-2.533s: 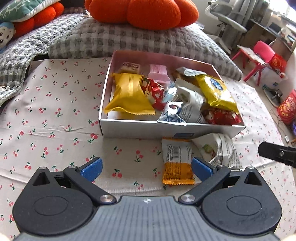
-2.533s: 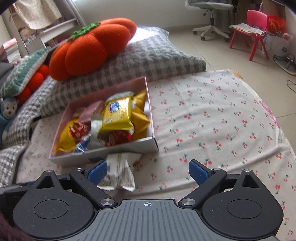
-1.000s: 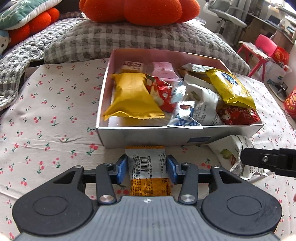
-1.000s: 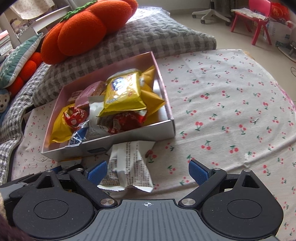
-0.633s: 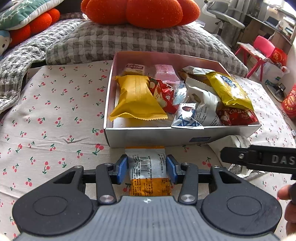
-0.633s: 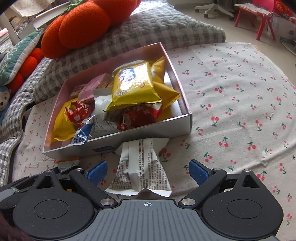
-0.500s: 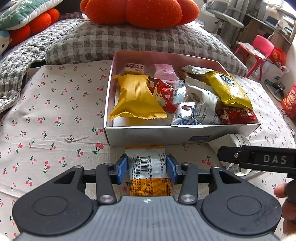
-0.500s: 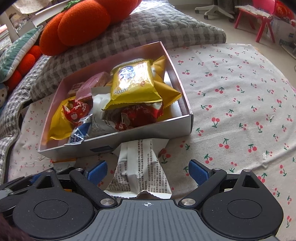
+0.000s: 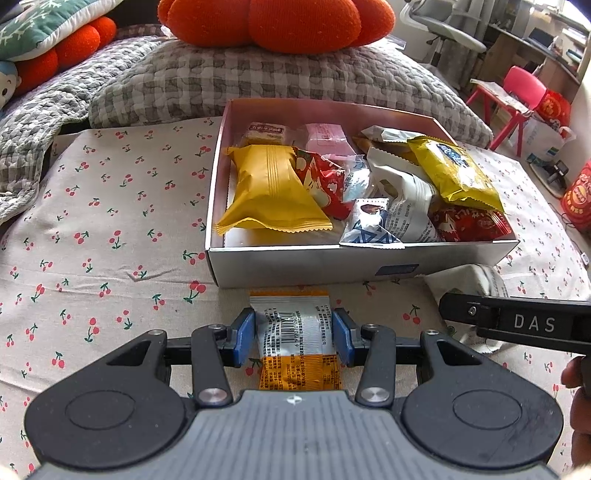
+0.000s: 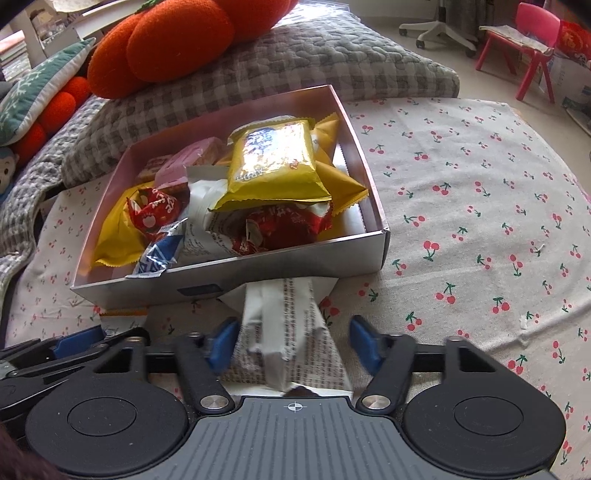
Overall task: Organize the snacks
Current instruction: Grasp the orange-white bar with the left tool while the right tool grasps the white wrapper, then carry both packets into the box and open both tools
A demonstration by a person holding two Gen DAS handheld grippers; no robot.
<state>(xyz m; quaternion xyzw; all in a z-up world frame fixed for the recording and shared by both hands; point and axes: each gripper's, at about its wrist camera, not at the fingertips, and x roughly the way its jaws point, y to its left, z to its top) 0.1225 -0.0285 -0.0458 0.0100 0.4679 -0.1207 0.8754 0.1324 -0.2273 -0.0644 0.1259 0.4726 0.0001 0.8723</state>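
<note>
A silver box (image 9: 295, 264) (image 10: 325, 258) holding several snack packets sits on the cherry-print cloth. My left gripper (image 9: 293, 339) is shut on an orange and white snack packet (image 9: 295, 328) lying just in front of the box. My right gripper (image 10: 293, 345) straddles a white printed snack packet (image 10: 291, 325) in front of the box; its jaws are partly closed and the right pad stands off the packet. The right gripper shows in the left wrist view (image 9: 517, 321), above the white packet (image 9: 469, 277).
A grey checked pillow (image 9: 258, 74) with an orange pumpkin cushion (image 9: 280, 18) lies behind the box. More cushions (image 9: 48, 40) are at the far left. A pink chair (image 10: 532, 40) and office chair (image 10: 443, 22) stand on the floor to the right.
My left gripper closed on the orange and white packet and has stayed there. My right gripper moved forward over the white packet and its jaws have narrowed around it.
</note>
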